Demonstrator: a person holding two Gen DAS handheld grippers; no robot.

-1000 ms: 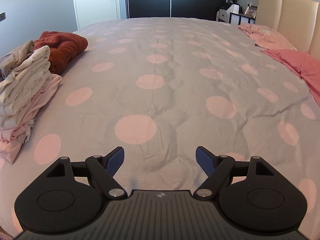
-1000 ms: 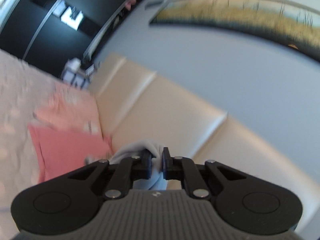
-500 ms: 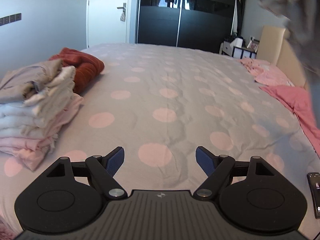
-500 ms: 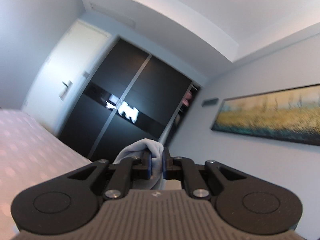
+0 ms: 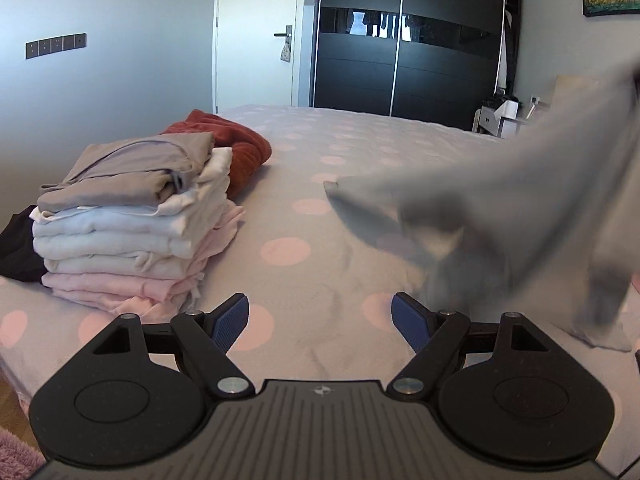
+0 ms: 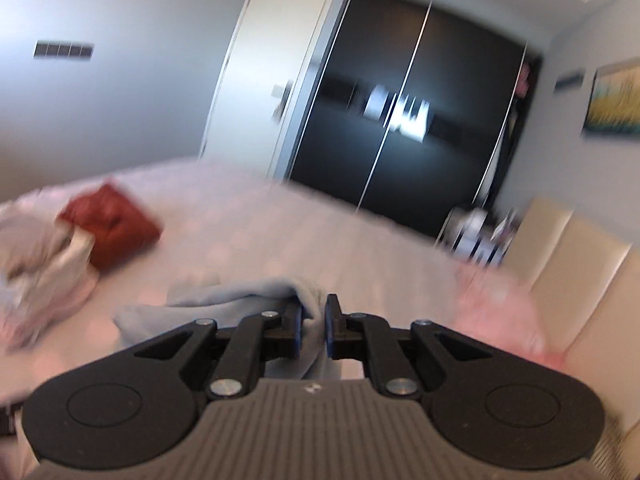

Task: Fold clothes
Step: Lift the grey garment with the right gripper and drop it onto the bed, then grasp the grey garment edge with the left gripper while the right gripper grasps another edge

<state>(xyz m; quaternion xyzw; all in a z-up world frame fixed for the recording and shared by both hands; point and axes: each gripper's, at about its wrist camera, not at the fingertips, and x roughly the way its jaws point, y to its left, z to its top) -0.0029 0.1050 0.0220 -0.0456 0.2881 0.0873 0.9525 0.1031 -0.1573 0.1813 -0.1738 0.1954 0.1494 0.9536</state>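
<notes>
A light grey garment (image 5: 500,208) sweeps blurred across the right of the left wrist view, its lower part trailing over the dotted bedspread (image 5: 312,184). My right gripper (image 6: 313,330) is shut on a fold of this grey garment (image 6: 240,296), which drapes to the left over the bed. My left gripper (image 5: 320,322) is open above the bed's near edge, nothing between its blue pads, with the garment just to its right. A stack of folded clothes (image 5: 132,220) stands at the left.
A rust-red garment (image 5: 236,148) lies behind the stack, and something black (image 5: 18,244) sits to its left. Pink pillows (image 6: 504,312) and a beige headboard (image 6: 580,264) are at the right. A dark wardrobe (image 5: 404,44) and a white door (image 5: 256,32) stand beyond the bed.
My right gripper has swung left from the headboard to over the bed, carrying the grey garment into the left wrist view. My left gripper has pulled back and risen, showing more of the folded stack.
</notes>
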